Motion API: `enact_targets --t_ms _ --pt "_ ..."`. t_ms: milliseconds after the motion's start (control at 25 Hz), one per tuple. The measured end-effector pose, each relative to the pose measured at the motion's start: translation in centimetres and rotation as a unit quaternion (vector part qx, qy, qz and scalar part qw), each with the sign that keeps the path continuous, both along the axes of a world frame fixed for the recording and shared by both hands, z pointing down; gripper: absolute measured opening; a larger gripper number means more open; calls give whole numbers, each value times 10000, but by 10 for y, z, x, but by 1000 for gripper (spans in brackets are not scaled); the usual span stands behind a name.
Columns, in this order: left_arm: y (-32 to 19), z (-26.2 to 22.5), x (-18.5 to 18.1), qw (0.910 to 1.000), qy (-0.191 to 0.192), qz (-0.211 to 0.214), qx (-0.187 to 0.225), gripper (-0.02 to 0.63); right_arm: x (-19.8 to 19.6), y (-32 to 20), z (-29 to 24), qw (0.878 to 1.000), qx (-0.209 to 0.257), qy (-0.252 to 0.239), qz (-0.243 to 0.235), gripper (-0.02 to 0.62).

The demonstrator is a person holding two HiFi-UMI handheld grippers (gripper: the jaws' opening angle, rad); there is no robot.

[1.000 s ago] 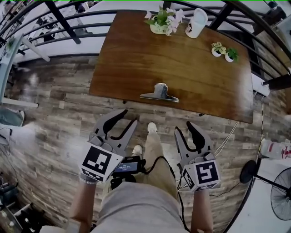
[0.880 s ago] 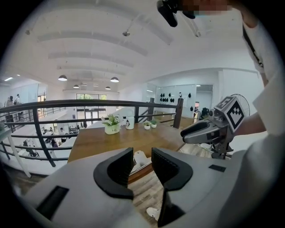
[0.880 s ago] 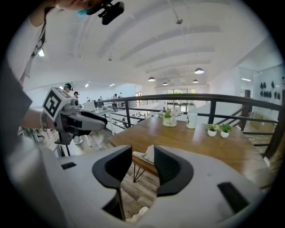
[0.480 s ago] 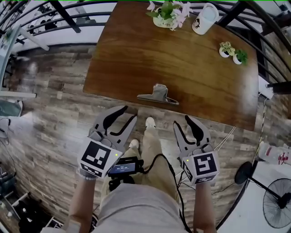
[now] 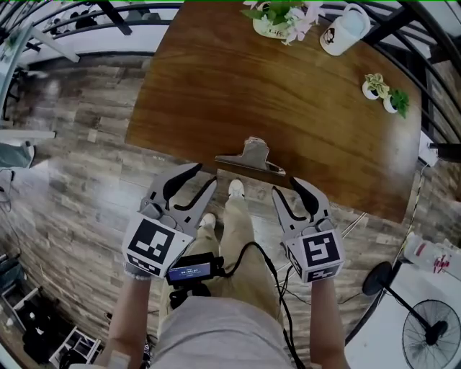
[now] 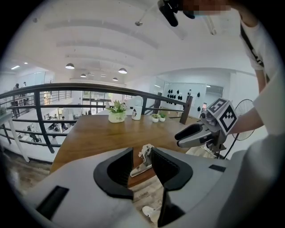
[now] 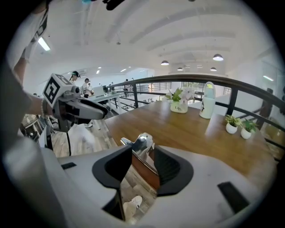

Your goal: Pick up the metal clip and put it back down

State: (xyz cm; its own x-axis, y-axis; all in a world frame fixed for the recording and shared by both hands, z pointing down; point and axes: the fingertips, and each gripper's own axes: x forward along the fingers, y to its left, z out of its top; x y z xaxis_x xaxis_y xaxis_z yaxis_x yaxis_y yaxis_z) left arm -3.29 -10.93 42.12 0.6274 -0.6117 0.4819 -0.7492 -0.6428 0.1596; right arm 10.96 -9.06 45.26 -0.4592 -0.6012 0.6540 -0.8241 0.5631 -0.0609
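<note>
Head view had the metal clip (image 5: 250, 160) sitting right at the near edge of the wooden worktop (image 5: 288, 94), handle sticking up, with both claws stopped short of that edge, out over the plank floor (image 5: 72, 166). Left claw (image 5: 204, 175) was below and left of the clip, right claw (image 5: 286, 186) below and right, neither one touching it. The two gripper views made it look way closer: in each one the clip showed up right in the gap between the jaws, which could fool you into thinking it was gripped. It wasn't, the head view showed open space between the claw tips and the clip. Both claws had their jaws apart with nothing in them. The left gripper view also caught the right claw off to the side, and the right gripper view caught the left one the same way, plus the railing (image 7: 187, 80) and a few people (image 7: 86, 85) further back in the room, which the head view missed. Far end of the worktop had a flower pot (image 5: 277, 18), a white mug (image 5: 344, 29) and two little potted plants (image 5: 385, 94). Head view was also the one showing a small device with a lit screen (image 5: 191, 272) at the person's waist
</note>
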Motion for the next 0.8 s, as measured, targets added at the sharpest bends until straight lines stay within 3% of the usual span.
enact_targets --t_ms 440,800 --pt "-24 28 4 9991 -74 -339 -245 132 0 -25 56 9952 -503 255 -804 166" --pt "-33 43 7 9978 -105 -526 -401 132 -12 -31 88 9830 -795 410 -1603 166"
